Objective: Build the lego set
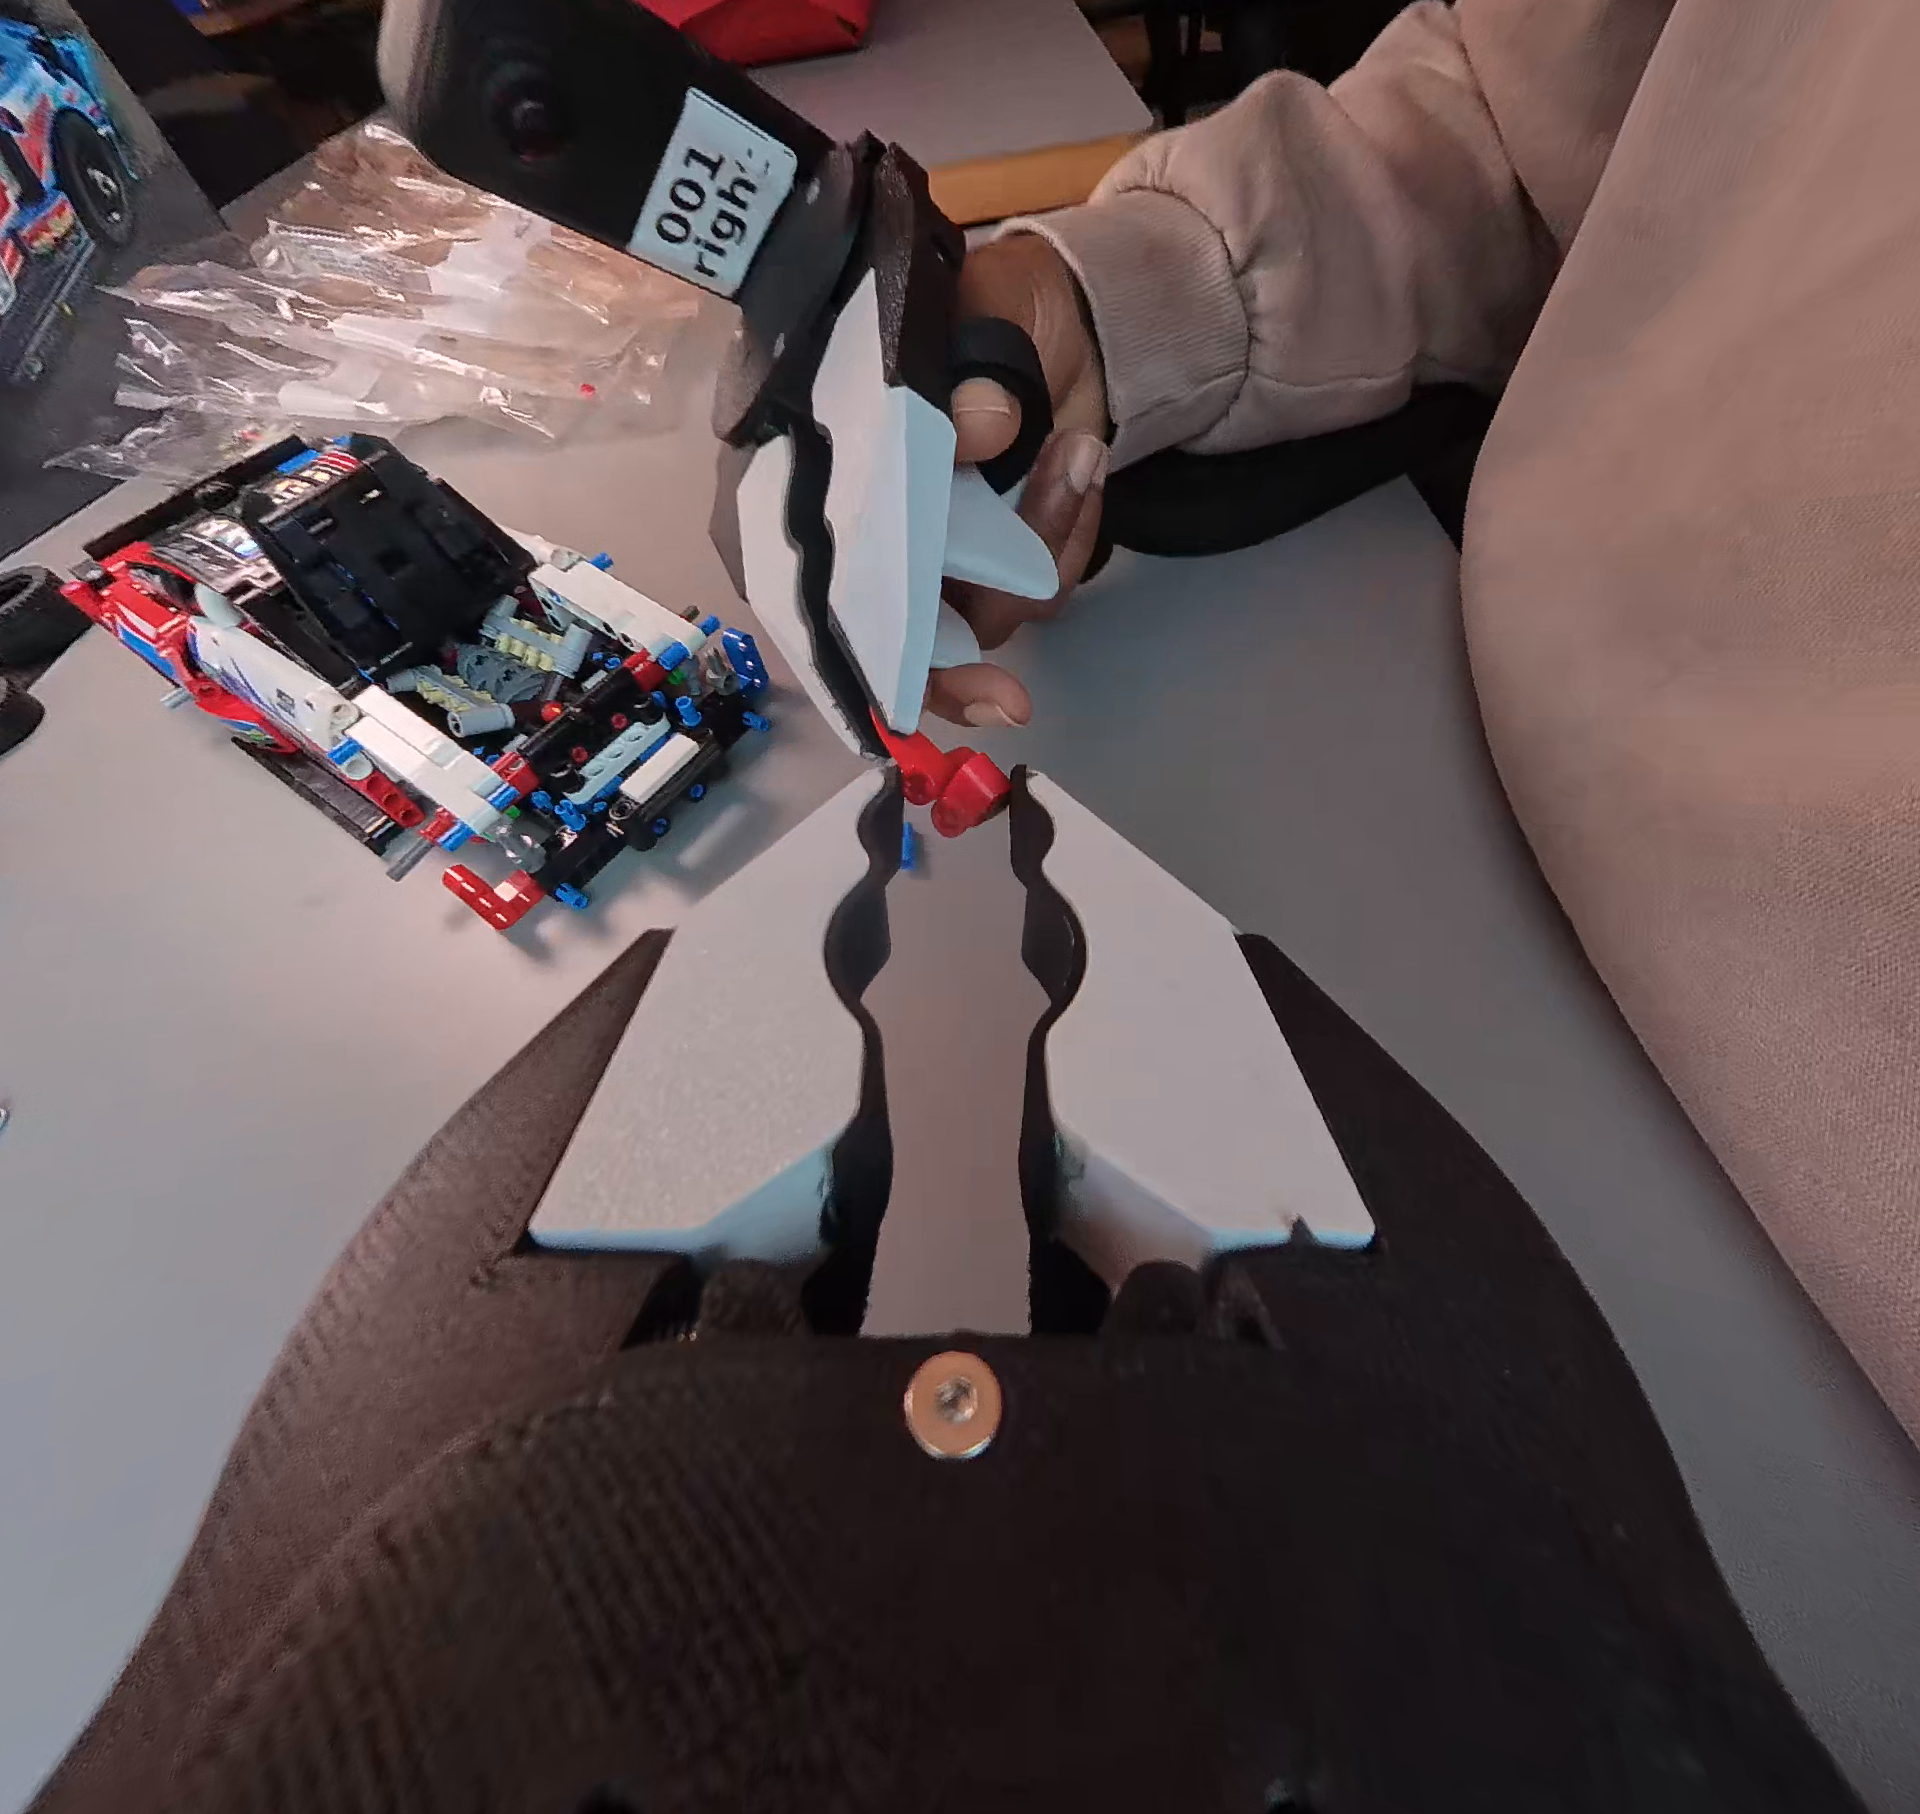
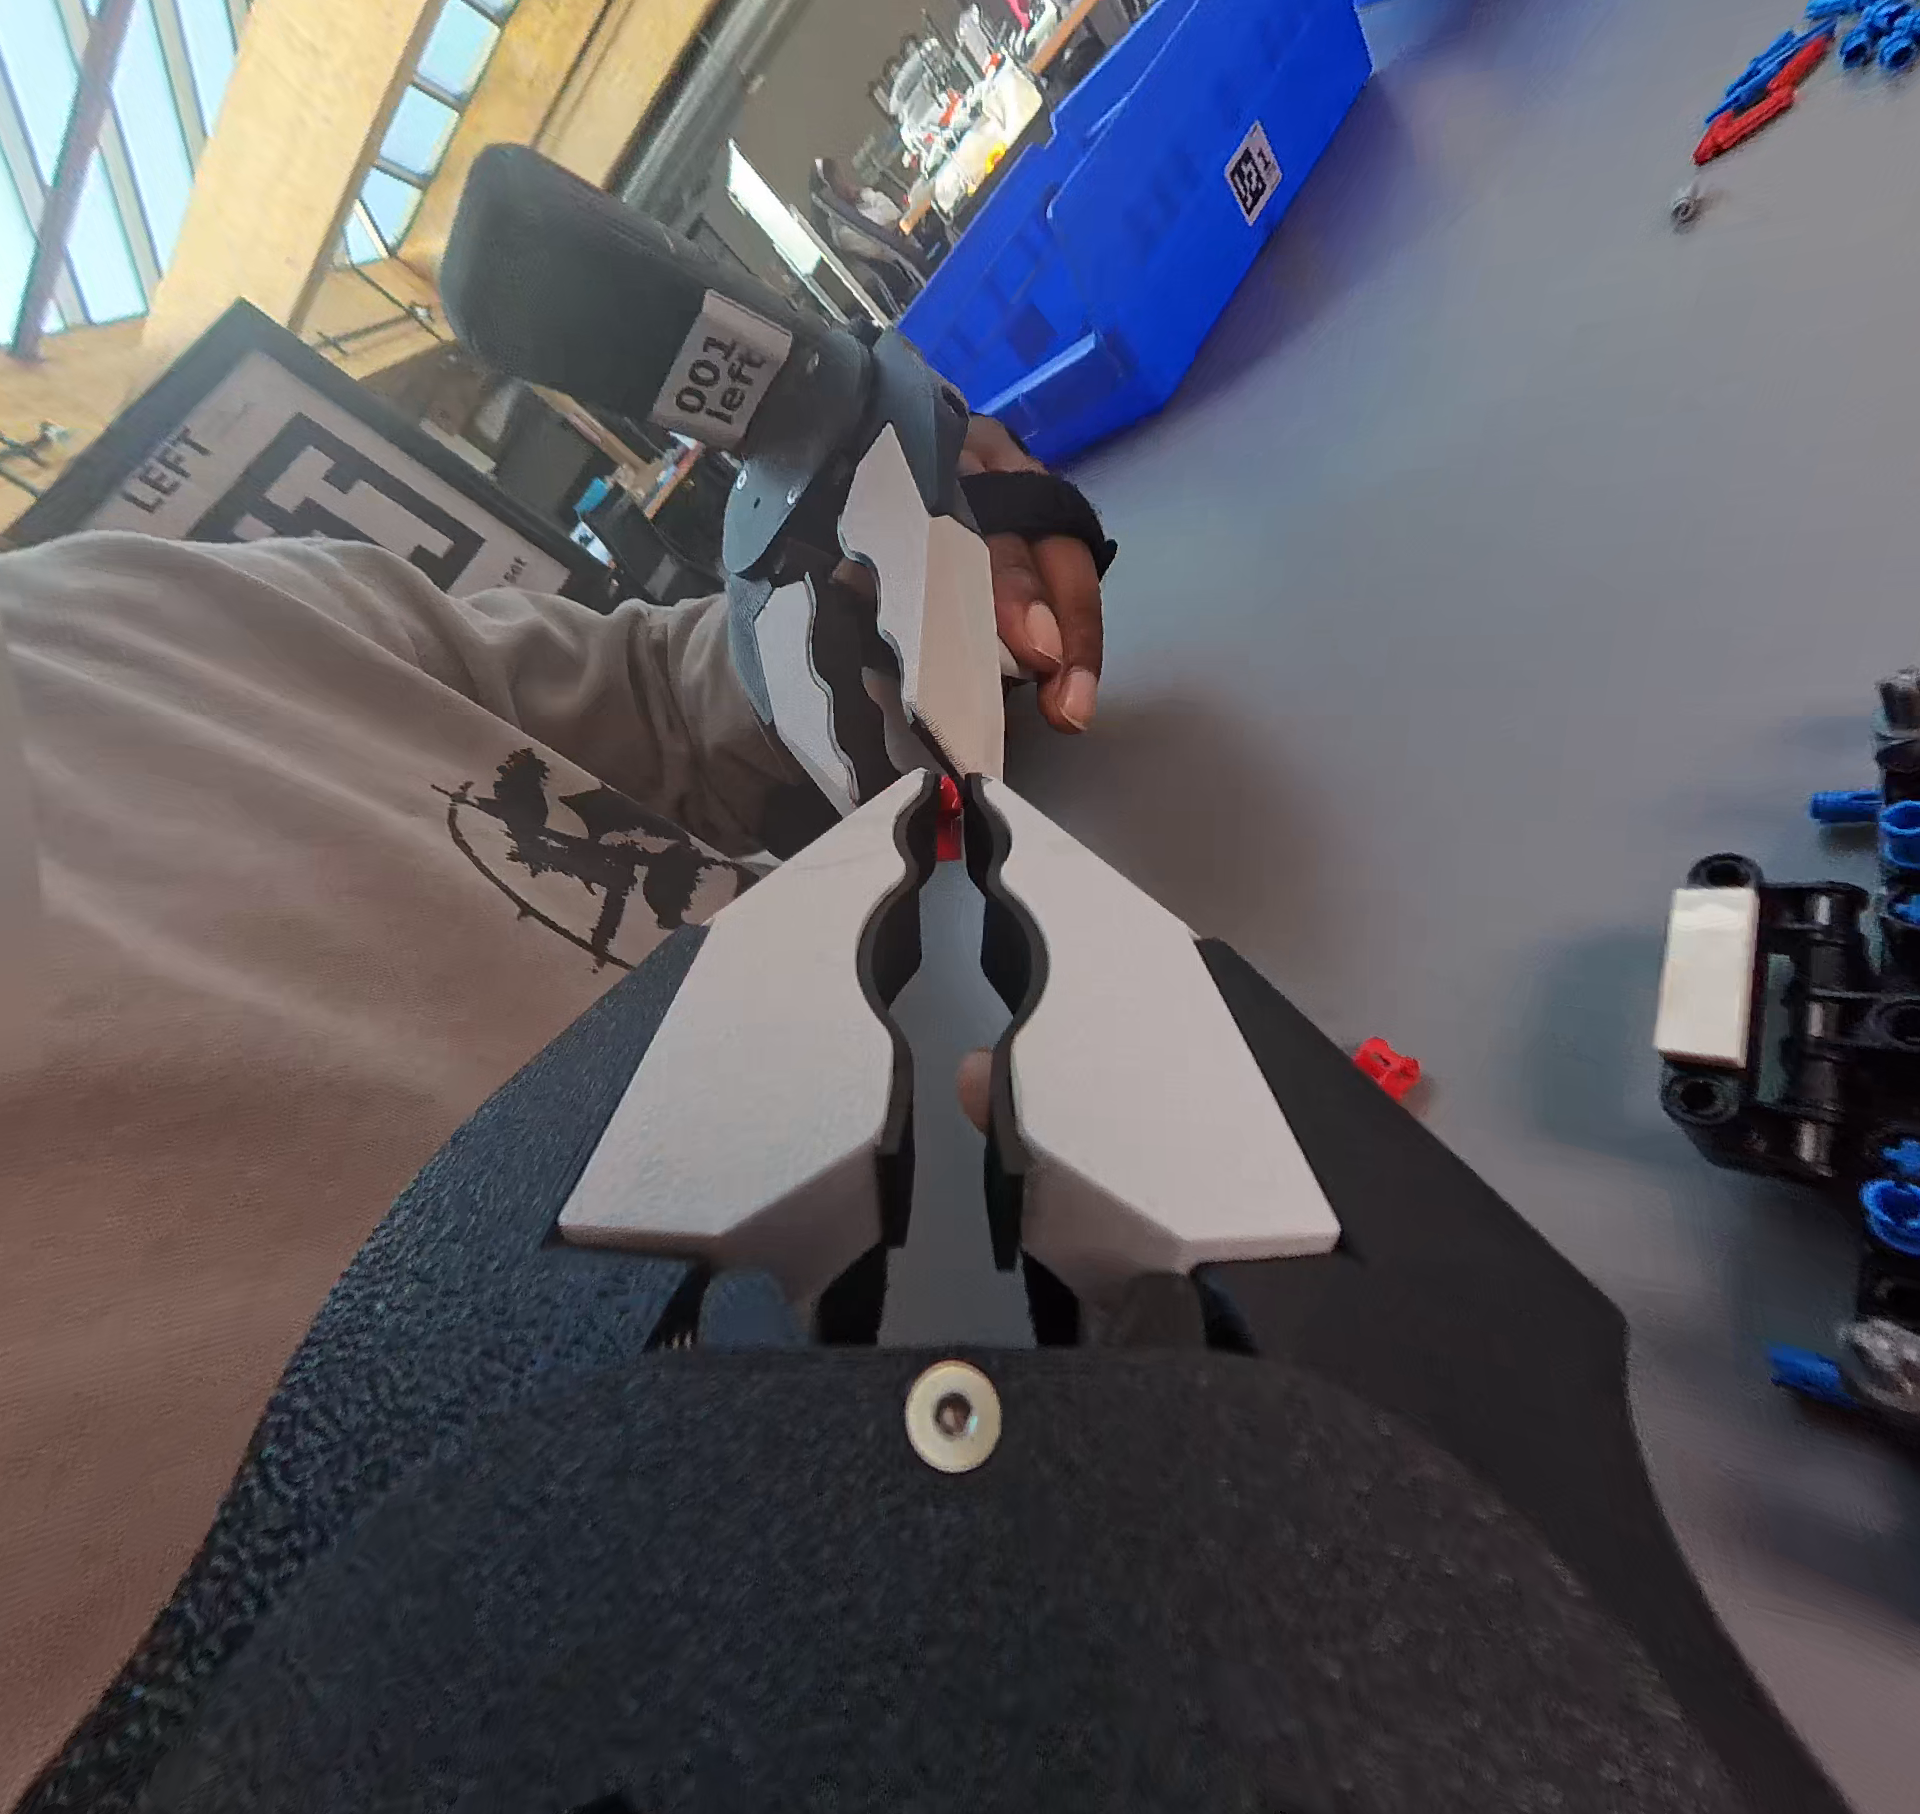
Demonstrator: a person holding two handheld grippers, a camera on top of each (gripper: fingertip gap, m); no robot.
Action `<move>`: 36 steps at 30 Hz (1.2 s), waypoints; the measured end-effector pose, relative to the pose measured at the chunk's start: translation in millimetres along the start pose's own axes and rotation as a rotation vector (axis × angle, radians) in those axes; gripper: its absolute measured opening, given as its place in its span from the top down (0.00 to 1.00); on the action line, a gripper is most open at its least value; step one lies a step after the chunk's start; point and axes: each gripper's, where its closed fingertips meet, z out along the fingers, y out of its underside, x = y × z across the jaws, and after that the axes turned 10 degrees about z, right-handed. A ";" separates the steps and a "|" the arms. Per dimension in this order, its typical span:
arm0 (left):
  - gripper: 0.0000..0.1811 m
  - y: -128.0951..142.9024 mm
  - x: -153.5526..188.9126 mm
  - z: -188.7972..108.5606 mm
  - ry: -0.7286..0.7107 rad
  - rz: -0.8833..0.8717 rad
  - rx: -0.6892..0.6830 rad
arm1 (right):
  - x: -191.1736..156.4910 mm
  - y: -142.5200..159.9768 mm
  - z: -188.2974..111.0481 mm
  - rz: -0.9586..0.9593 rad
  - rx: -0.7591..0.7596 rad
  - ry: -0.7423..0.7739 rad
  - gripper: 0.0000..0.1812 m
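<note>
Both grippers meeting over a grey table (image 1: pixel 1195 777), right gripper (image 1: pixel 881 738) clamping a small red piece (image 1: pixel 951 788), left gripper (image 1: pixel 951 777) parted around its other end, half-built car (image 1: pixel 416 663) beyond.

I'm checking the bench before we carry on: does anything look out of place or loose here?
Mostly tidy. A small red piece lies alone on the grey table, apart from the half-built car, with blue pins scattered around its edge. The right gripper pinches a red connector near the left gripper.
</note>
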 end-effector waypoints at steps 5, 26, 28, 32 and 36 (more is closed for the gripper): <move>0.89 -10.2 -25.8 -10.1 -0.162 -0.001 0.074 | -2.5 -29.7 -10.4 0.239 0.208 -0.122 1.00; 0.89 -6.4 -46.2 -9.9 -0.295 -0.042 0.047 | 14.9 -39.2 -8.4 0.478 0.377 -0.143 1.00; 0.91 -3.4 -46.2 -9.3 -0.291 -0.049 0.031 | 18.5 -38.3 -8.2 0.475 0.379 -0.120 1.00; 0.92 2.7 -46.2 -8.9 -0.275 -0.082 0.012 | 23.1 -35.1 -7.8 0.387 0.348 -0.029 1.00; 0.92 3.5 -44.0 -7.4 -0.234 -0.162 0.042 | 23.3 -33.2 -8.6 0.298 0.314 0.027 1.00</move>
